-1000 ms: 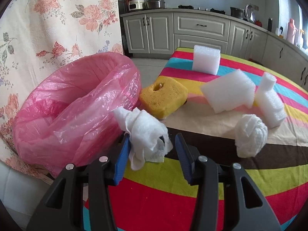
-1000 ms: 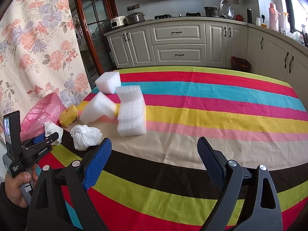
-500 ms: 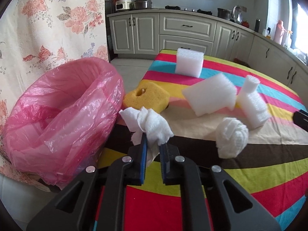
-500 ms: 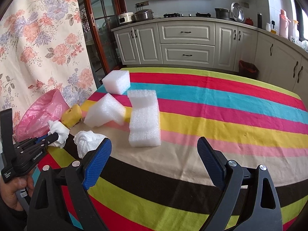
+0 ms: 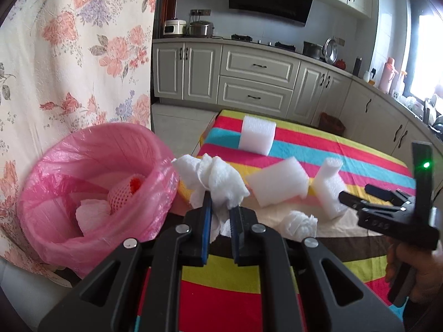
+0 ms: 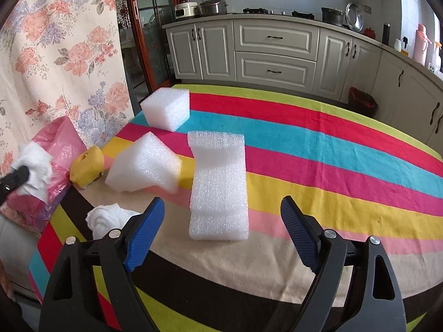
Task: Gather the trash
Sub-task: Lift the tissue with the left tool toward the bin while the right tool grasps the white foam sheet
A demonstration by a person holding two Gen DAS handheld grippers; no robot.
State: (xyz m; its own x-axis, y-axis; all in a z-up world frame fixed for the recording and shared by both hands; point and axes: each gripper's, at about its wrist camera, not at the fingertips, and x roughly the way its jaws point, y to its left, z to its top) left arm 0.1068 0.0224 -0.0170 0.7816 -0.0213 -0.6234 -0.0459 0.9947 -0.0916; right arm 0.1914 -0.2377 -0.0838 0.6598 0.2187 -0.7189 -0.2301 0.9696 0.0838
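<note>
A: Your left gripper (image 5: 220,210) is pinching a crumpled white paper towel (image 5: 213,178), the blue pads pressed against its lower folds. The wad is clear of the striped tablecloth (image 5: 346,149), just beside the rim of the pink trash bag (image 5: 91,149).

B: And what is in the bag?

A: A piece of red foam fruit netting (image 5: 124,193) and a pale crumpled scrap (image 5: 92,215) lie at the bottom.

B: What of your right gripper (image 6: 221,232)?

A: Its jaws stand wide but have just been closing a little, with nothing touching either pad. The long white foam slab (image 6: 218,185) lies on the cloth just ahead, between the two fingers as that camera sees it. In the left view, your right hand (image 5: 415,276) is at the edge of the picture.

B: What else lies on the cloth?

A: A second balled paper towel (image 6: 106,218) beside the right gripper's left finger, a yellow sponge (image 6: 85,170) touching the bag, a slanted foam wedge (image 6: 144,164) and a foam block (image 6: 167,109) farther back.
</note>
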